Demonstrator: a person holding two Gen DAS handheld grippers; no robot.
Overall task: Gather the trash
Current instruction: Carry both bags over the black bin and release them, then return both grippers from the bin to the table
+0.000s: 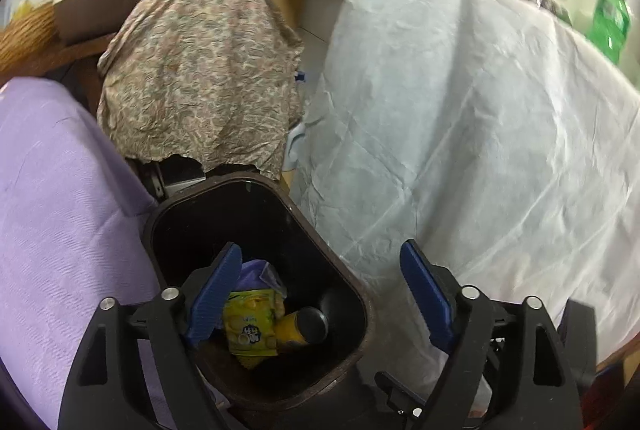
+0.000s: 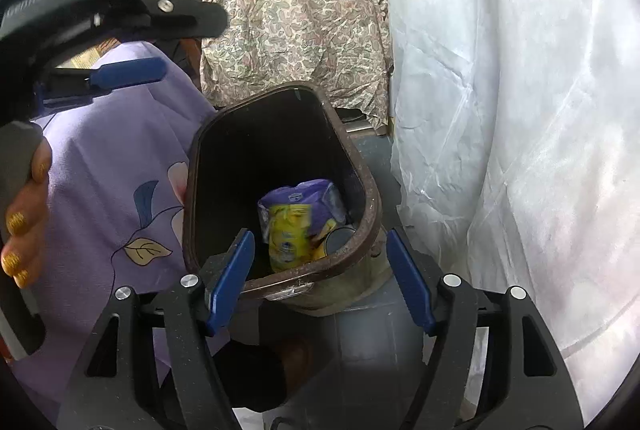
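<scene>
Trash sits at the bottom of the dark brown rounded-rectangular plastic bin point(image 2: 280, 190), which stands on the floor between the purple floral cloth point(image 2: 120, 190) and the white crinkled sheet point(image 2: 500, 110). 3 items visible inside: a yellow printed foil snack pouch point(image 1: 250, 330), a purple crumpled plastic wrapper point(image 2: 316, 194) behind it, and a yellow cylindrical can with a dark end point(image 1: 300, 326) lying on its side against the pouch.

Handling, judged: pouch and wrapper look light, soft and slick; they would crush and slide, so pinch a folded edge or seam. The can looks rigid but thin-walled and round; take it across the body, not the end. Bin wall looks stiff; the rim is the place to take hold if it must be moved.

Left gripper point(image 1: 324, 294): jaws spread wide, holding nothing, poised over the bin mouth, tilted down; one blue pad point(image 1: 216, 294) overlaps the opening, the other is outside the rim over the sheet. The hand point(image 2: 24, 222) grips its handle from the side.

Right gripper point(image 2: 320, 282): jaws apart, empty, straddling the near rim of the bin, pointing down into it.
</scene>
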